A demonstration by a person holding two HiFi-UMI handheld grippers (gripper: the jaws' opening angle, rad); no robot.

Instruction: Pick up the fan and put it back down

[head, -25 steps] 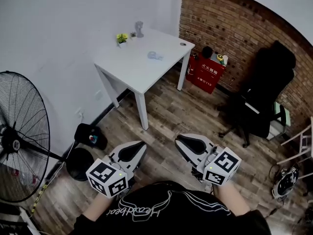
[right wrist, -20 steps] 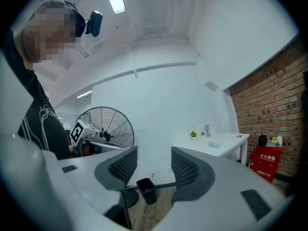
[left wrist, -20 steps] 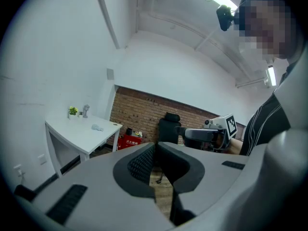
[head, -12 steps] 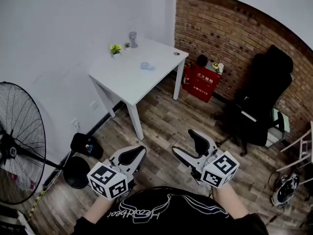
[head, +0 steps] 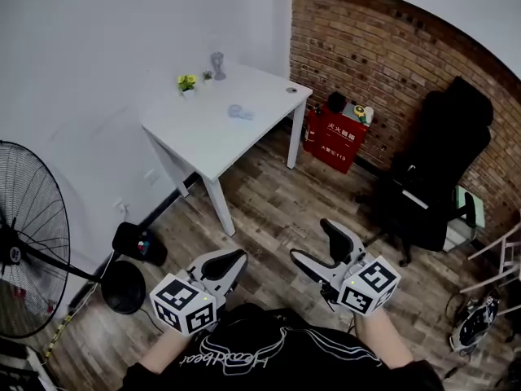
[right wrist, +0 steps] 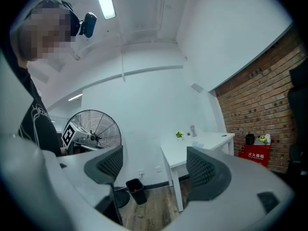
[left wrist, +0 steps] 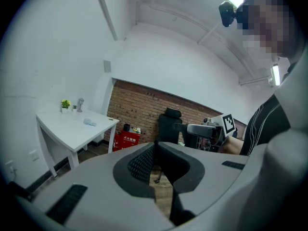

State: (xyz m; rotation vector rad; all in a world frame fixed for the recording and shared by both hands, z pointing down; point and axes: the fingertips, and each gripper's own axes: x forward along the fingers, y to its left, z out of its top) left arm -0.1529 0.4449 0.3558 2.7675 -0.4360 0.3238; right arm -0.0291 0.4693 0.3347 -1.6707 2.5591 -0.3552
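The black pedestal fan (head: 37, 243) stands on the wooden floor at the far left of the head view, by the white wall, with its round base (head: 124, 287) beside it. In the right gripper view the fan (right wrist: 98, 129) shows beyond the left jaw. Both grippers hang low in front of the person, well apart from the fan. My left gripper (head: 225, 261) is shut, its pads together with nothing between them (left wrist: 155, 160). My right gripper (head: 316, 244) has its jaws opening, spread wide on empty air (right wrist: 156, 170).
A white table (head: 244, 141) with a small potted plant (head: 186, 81) stands ahead against the wall. A red box (head: 340, 137) sits by the brick wall and a black office chair (head: 440, 169) to the right. A black bin (head: 134, 241) lies near the fan.
The right gripper's jaws have gone from shut to wide open. Both grippers have shifted a little across the floor, and the fan has slid toward the left edge of the head view.
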